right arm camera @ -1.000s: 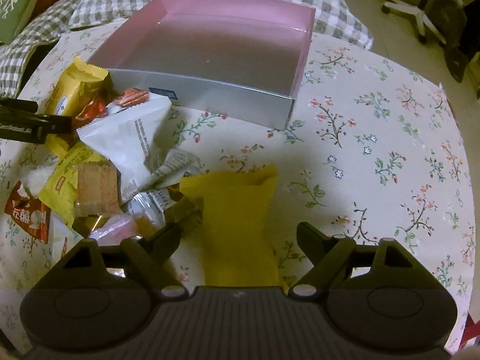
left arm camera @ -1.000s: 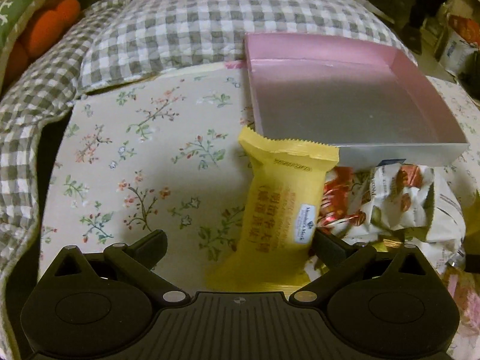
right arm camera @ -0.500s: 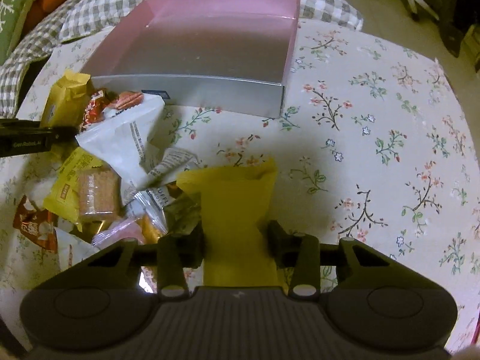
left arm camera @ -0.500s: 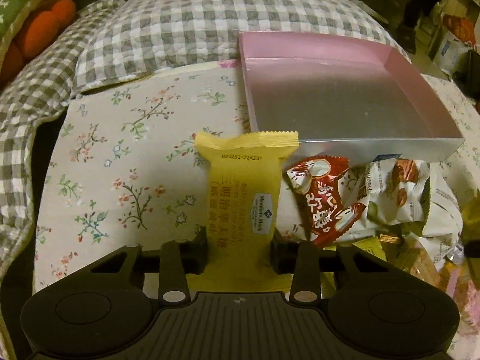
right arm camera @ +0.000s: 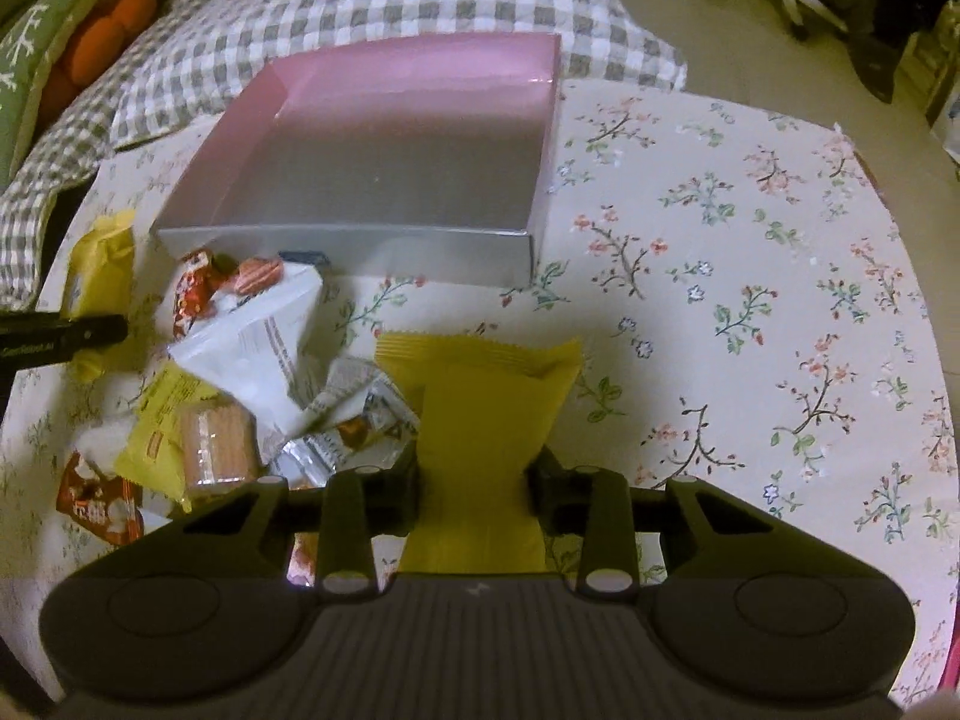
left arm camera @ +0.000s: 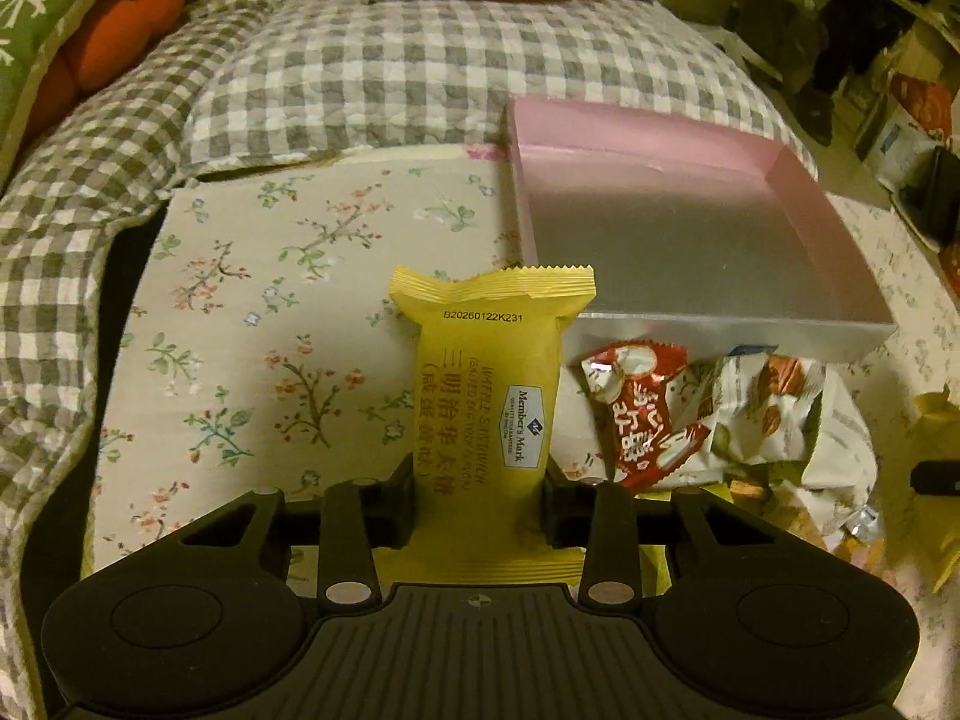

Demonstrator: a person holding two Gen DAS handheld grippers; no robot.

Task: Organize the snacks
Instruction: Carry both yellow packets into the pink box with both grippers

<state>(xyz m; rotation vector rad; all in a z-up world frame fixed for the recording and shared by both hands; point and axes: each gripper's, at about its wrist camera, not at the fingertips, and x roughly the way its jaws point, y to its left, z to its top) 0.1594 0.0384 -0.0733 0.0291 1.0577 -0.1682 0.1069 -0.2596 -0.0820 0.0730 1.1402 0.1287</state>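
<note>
In both hand-held grippers, yellow wafer packets (left arm camera: 487,414).

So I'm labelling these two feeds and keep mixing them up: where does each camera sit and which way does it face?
Left wrist: rides on the left claw, looking forward over the printed yellow wafer pack it grips, toward the pink box; only its own fingers show.
Right wrist: rides on the right claw, looking over the plain yellow pack toward the same box; the left claw's finger shows at the left edge.
Shared: the box, the snack pile, the floral tablecloth.
</note>
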